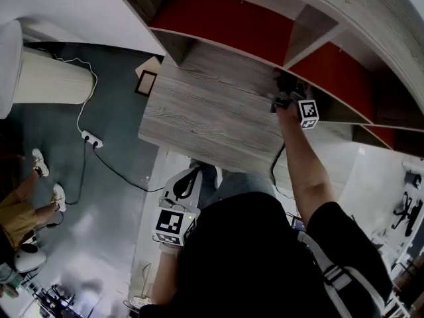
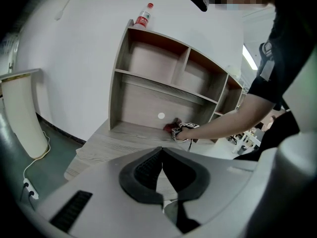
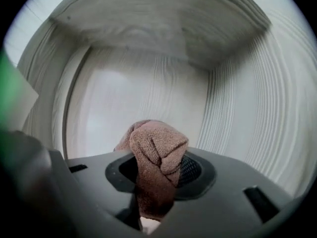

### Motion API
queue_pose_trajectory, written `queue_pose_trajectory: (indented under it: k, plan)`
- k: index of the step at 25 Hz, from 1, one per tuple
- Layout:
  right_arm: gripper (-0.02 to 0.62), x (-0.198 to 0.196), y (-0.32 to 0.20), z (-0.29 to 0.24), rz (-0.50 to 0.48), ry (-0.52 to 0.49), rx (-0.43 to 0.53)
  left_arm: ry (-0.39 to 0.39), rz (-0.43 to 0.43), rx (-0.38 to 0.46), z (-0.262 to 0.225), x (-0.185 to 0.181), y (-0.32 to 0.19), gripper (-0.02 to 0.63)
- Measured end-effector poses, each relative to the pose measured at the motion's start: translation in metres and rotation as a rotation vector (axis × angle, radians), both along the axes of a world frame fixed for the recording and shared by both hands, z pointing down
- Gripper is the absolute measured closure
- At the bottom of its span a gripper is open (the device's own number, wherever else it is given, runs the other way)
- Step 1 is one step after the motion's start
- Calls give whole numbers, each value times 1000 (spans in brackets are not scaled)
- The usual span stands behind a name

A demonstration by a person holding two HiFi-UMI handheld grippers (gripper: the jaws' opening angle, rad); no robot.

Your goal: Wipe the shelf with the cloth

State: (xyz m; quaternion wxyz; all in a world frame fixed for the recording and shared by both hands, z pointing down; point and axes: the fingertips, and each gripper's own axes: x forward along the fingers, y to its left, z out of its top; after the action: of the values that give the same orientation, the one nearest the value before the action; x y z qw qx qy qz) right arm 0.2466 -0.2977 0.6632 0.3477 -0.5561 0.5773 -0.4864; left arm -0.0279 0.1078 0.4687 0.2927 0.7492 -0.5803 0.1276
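Right gripper (image 3: 158, 170) clamps the bunched cloth (image 3: 157, 145) inside the shelf's (image 2: 148, 90) lower compartment. Left gripper (image 2: 161, 172) is closed and empty, well clear of the shelf. Risks: hard dragging may pull the cloth free; jolts may topple the bottle (image 2: 144, 16) atop the shelf.

Right tool (image 3: 158, 165) clamped, left (image 2: 161, 152) seemingly shut

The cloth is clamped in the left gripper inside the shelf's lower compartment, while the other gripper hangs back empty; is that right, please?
Not quite: it is the right gripper that clamps the cloth inside the lower compartment of the shelf, as the right gripper view shows. The left gripper is the one hanging back empty.
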Motion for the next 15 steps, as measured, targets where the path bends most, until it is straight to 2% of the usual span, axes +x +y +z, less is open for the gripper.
queue_pose_trajectory:
  k: [7, 15]
  plan:
    - [466, -118, 5, -12, -92, -57, -27, -3, -41, -25, 10, -55, 16, 598]
    - [466, -239, 1, -11, -201, -94, -3, -3, -92, -39, 17, -121, 30, 598]
